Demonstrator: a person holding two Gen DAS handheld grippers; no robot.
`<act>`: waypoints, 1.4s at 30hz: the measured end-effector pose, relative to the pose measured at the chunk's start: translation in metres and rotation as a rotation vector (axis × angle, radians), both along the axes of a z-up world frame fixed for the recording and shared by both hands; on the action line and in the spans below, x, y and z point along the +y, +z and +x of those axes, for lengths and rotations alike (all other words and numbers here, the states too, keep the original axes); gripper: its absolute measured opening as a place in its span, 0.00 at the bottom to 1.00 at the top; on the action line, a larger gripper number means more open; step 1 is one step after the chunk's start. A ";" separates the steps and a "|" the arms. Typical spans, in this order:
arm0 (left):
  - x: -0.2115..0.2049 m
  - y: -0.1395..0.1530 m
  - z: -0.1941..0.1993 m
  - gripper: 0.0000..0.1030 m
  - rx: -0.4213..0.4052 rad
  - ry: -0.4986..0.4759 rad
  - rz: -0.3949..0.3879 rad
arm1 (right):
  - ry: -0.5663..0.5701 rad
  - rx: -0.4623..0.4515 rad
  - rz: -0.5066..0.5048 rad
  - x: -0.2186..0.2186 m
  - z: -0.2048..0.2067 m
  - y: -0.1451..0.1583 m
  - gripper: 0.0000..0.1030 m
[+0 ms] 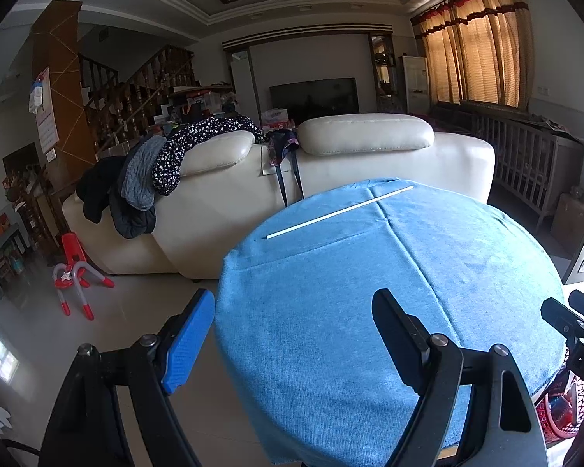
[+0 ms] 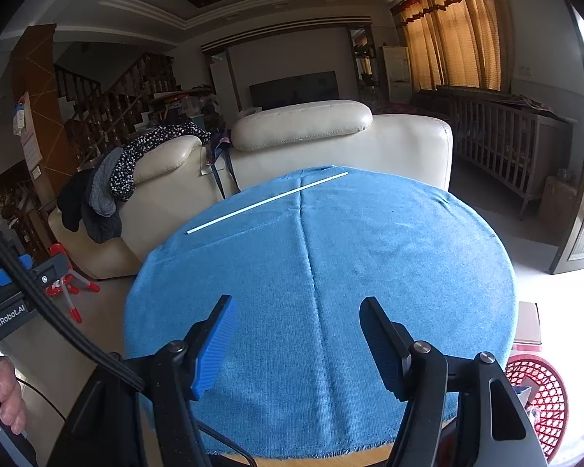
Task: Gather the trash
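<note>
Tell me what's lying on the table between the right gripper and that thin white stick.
Nothing but bare blue cloth with a center crease lies between the right gripper and the white stick; the right wrist view shows it.

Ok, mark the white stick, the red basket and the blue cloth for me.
white stick [image 2: 268, 202], right wrist view, middle of its length.
red basket [image 2: 545, 397], right wrist view, its mesh wall at the table's lower right.
blue cloth [image 1: 331, 311], left wrist view, bare patch between the open fingers.

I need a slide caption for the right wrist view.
Open right gripper above the blue tablecloth; white stick lies far.
</note>
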State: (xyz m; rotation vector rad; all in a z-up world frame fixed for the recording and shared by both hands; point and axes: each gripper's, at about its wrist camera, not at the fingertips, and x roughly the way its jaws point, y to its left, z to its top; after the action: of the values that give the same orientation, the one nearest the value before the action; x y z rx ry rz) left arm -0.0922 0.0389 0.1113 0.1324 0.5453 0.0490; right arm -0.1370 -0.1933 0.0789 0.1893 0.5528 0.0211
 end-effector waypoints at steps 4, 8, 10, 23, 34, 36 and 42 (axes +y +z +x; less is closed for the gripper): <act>0.000 0.000 0.000 0.81 0.001 -0.001 0.002 | 0.001 0.003 0.003 0.000 -0.001 -0.001 0.67; 0.000 0.000 0.000 0.81 0.003 -0.002 0.001 | 0.002 0.004 0.004 0.000 0.000 -0.001 0.67; -0.001 -0.001 -0.001 0.81 0.005 -0.001 0.003 | 0.001 0.003 0.003 0.000 0.000 -0.001 0.67; -0.004 -0.006 -0.002 0.81 0.018 -0.001 0.004 | -0.005 0.010 0.016 -0.003 0.001 -0.005 0.67; -0.011 -0.010 0.001 0.81 0.034 -0.005 0.019 | -0.013 0.022 0.031 -0.009 0.002 -0.010 0.67; -0.011 -0.010 0.001 0.81 0.035 -0.005 0.017 | -0.014 0.024 0.032 -0.010 0.002 -0.010 0.67; -0.013 -0.013 0.002 0.81 0.041 -0.007 0.021 | -0.017 0.028 0.038 -0.011 0.003 -0.013 0.67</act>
State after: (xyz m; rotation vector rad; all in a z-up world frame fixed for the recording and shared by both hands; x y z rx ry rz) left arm -0.0906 0.0257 0.0979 0.1556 0.5858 0.0452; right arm -0.1339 -0.2047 0.0662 0.2311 0.5790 0.0125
